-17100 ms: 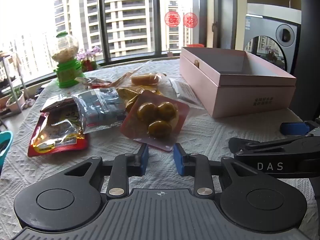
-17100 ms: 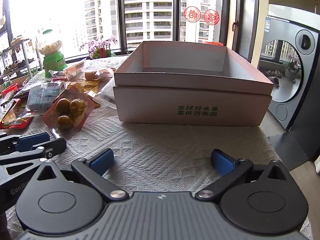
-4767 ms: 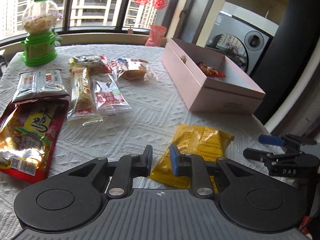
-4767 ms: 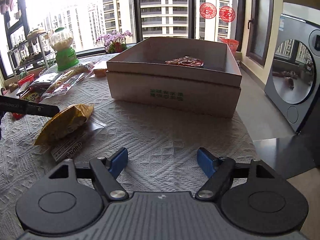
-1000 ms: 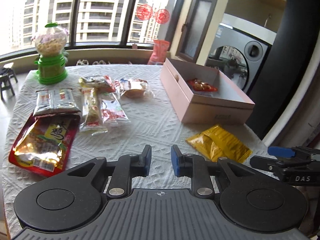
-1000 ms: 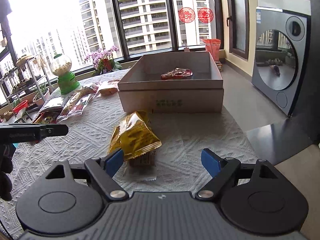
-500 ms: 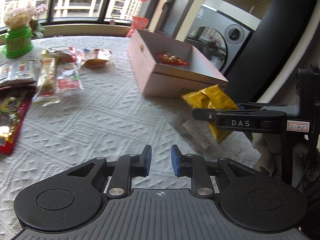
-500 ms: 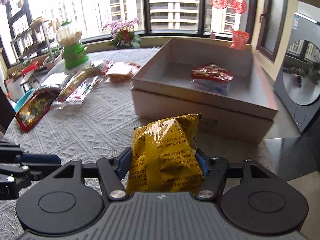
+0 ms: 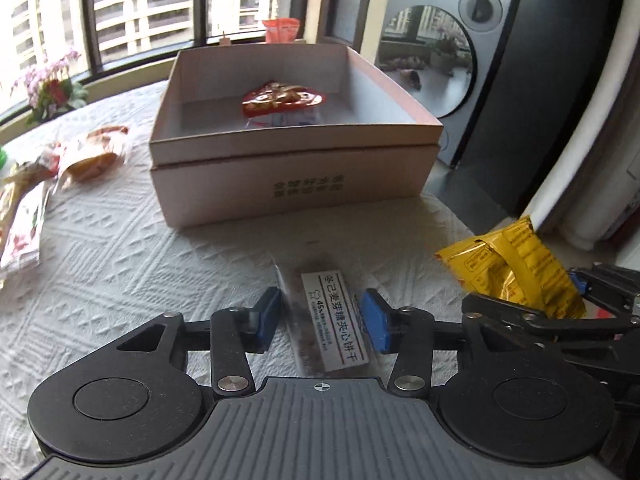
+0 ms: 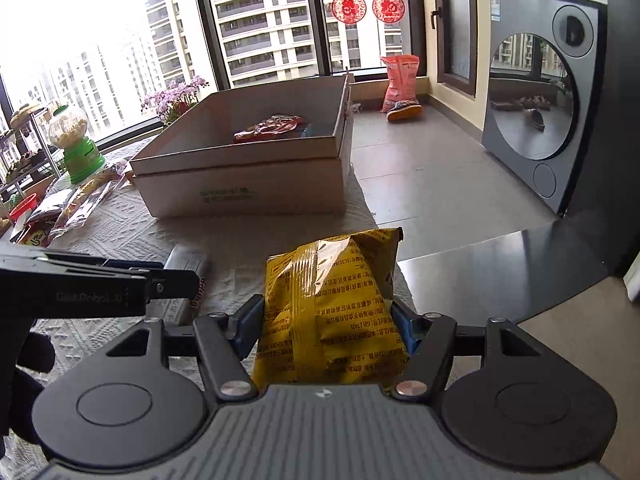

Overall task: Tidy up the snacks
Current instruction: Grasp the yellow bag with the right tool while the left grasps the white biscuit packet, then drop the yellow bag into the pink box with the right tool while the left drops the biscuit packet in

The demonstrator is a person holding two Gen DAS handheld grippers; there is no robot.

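Yellow snack bag, crinkly glossy foil w/ printed text, pillow-shaped, sits upright btwn the right gripper fingers; blue pads press both sides, so it's clamped on the bag, held above the table edge. In left wrist view the same bag shows at right, off the cloth.

Left gripper jaws are spread apart, one blue pad each side of a flat clear-wrapped biscuit pack w/ white label strip & dark contents. Pack lies flat on the tablecloth; pads look just beside it, can't tell if touching. Pack is a bit blurred. From right wrist view the pack is partly hidden behind the left gripper's finger.

Tablecloth is white, quilted/embossed pattern.

Beyond: pink cardboard box, rectangular, open top, seated in its lid/base so a step line runs round the wall, green print on the near side. Inside: one red shiny snack pouch on top of smth pale/blue, toward the back wall.

Left of box on the cloth: clear wrapper w/ orange-brown pastry, then long red/white packets at frame edge. Farther left in right wrist view: green-based candy dispenser w/ clear globe, near the window.
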